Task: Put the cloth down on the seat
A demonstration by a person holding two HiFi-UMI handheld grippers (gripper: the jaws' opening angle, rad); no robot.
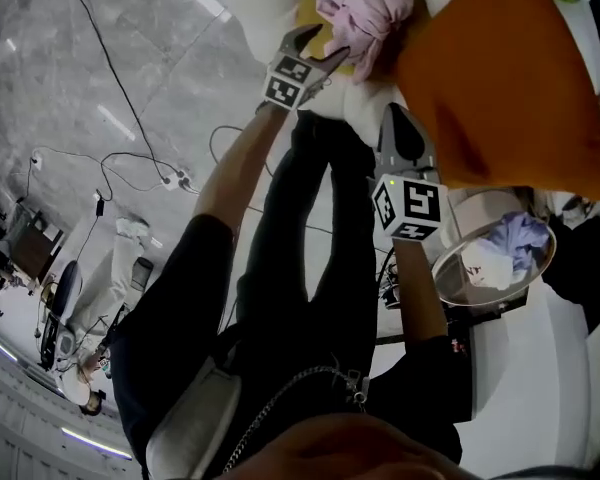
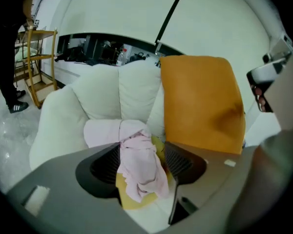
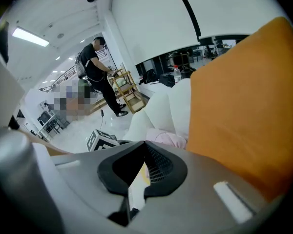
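The left gripper (image 1: 322, 44) is reaching over the white armchair (image 2: 107, 96), its 2 jaws standing spread wide. The pink cloth (image 2: 139, 172) is lying crumpled between them, and the pads are not squeezing it. The cloth is resting on the seat, partly on a yellow piece (image 2: 136, 200) beneath it, with its far end lying against the chair's back cushions. An orange cushion (image 2: 200, 101) is leaning upright just beside the cloth, on its right.

The right gripper (image 3: 136, 175) is hovering near the orange cushion's edge, apart from the cloth. Its jaws are sitting almost pressed together, leaving only a thin slit with nothing in it.

In the head view, a round metal basin (image 1: 450, 278) is standing near the right gripper, holding lilac and white fabric.
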